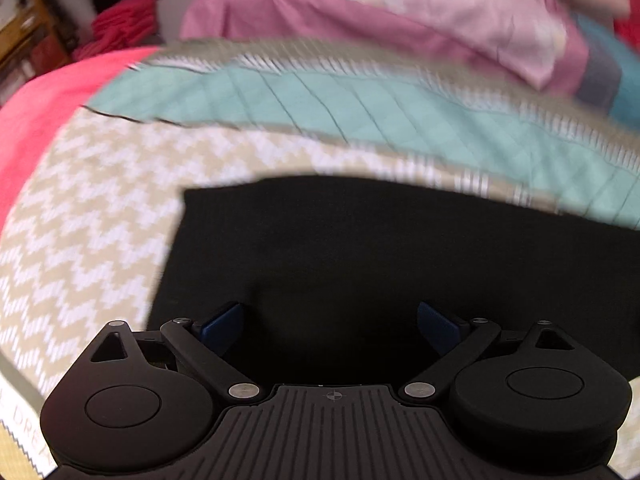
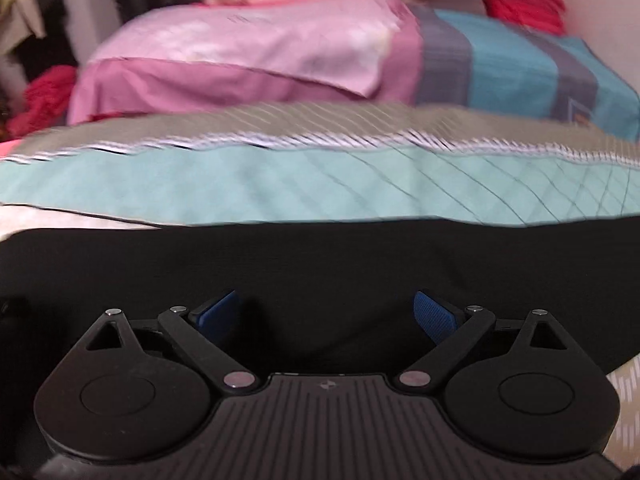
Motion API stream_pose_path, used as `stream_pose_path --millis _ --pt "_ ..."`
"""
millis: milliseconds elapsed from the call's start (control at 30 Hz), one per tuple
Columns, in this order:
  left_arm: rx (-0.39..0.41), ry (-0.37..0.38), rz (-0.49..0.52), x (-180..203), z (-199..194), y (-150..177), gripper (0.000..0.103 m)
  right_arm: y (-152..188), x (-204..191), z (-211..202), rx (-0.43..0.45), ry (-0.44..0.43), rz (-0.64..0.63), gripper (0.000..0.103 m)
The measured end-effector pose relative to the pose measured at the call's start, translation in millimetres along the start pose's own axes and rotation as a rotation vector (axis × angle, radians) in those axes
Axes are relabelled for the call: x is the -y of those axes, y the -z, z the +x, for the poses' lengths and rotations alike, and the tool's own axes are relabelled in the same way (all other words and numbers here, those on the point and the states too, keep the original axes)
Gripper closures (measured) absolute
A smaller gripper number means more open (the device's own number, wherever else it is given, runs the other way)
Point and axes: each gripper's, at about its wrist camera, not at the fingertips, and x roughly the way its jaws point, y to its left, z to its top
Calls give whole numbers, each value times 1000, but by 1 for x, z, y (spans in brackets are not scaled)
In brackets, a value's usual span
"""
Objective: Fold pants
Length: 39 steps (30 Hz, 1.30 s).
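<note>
Black pants (image 1: 360, 248) lie flat on a bed, their left edge and far edge squared off in the left wrist view. My left gripper (image 1: 330, 326) is open and empty, just above the pants near their left end. The same pants (image 2: 320, 264) fill the lower half of the right wrist view as a wide black band. My right gripper (image 2: 326, 314) is open and empty over them. Both views are motion-blurred. The near part of the pants is hidden behind the gripper bodies.
The bed has a beige-and-white zigzag cover (image 1: 88, 216) and a teal quilted band (image 1: 360, 104). Pink pillows (image 2: 240, 52) and a teal-striped pillow (image 2: 520, 64) lie beyond. A pink blanket (image 1: 44, 104) is at the left. Red cloth (image 1: 120, 24) sits past the bed's corner.
</note>
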Motion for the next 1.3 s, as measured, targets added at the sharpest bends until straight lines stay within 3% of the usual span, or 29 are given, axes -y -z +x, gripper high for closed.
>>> stream_pose_path --millis 100,133,267,333,400,467,533,567,600,667,767,867,933,967,1000,1067,1167,1200,1233,1300 --pt "8 1 -35 -3 5 -1 0 -4 29 -25 45 -111 36 11" --pt "3 8 -41 -4 6 -2 0 -2 41 -39 84 -89 50 9" --pt "-10 3 -39 -4 8 -5 0 16 118 -83 198 125 229 7" --pt "-12 1 -48 -4 9 -7 0 26 167 -87 188 273 403 11" --pt "-7 -3 -48 -3 8 -6 0 33 213 -80 133 326 586 34" --pt "-1 -3 -44 -4 7 -4 0 36 236 -77 174 285 674 39" --pt "2 -1 -46 -4 7 -4 0 30 235 -74 176 270 647 49" --pt "2 -1 -47 -4 7 -3 0 27 230 -69 157 230 591 90" --pt "2 -3 -47 -4 7 -3 0 22 225 -61 135 204 527 91" --pt "-3 -5 -44 -3 6 -4 0 17 226 -63 145 275 427 91" --pt "-8 -2 -41 -3 7 -5 0 28 262 -72 169 282 646 90" --pt "-3 -5 -31 -3 7 -6 0 21 246 -71 153 318 512 85" --pt "2 -4 -27 -3 8 -5 0 15 232 -77 195 378 461 76" --pt "4 -3 -23 -3 8 -5 0 14 220 -81 216 425 435 64" --pt "6 -2 -19 -3 8 -5 0 14 206 -82 230 451 400 44" --pt "1 3 -15 -4 7 -6 0 14 184 -74 225 379 292 29" --pt "-8 0 -12 -8 2 -7 0 19 164 -55 109 158 162 32" --pt "-3 -10 -7 -10 -2 -5 0 20 166 -44 51 151 165 39" --pt "8 -33 3 -13 -8 -2 0 20 169 -43 80 192 188 46" --pt "21 -68 22 -21 -18 7 0 19 188 -52 106 233 378 74"
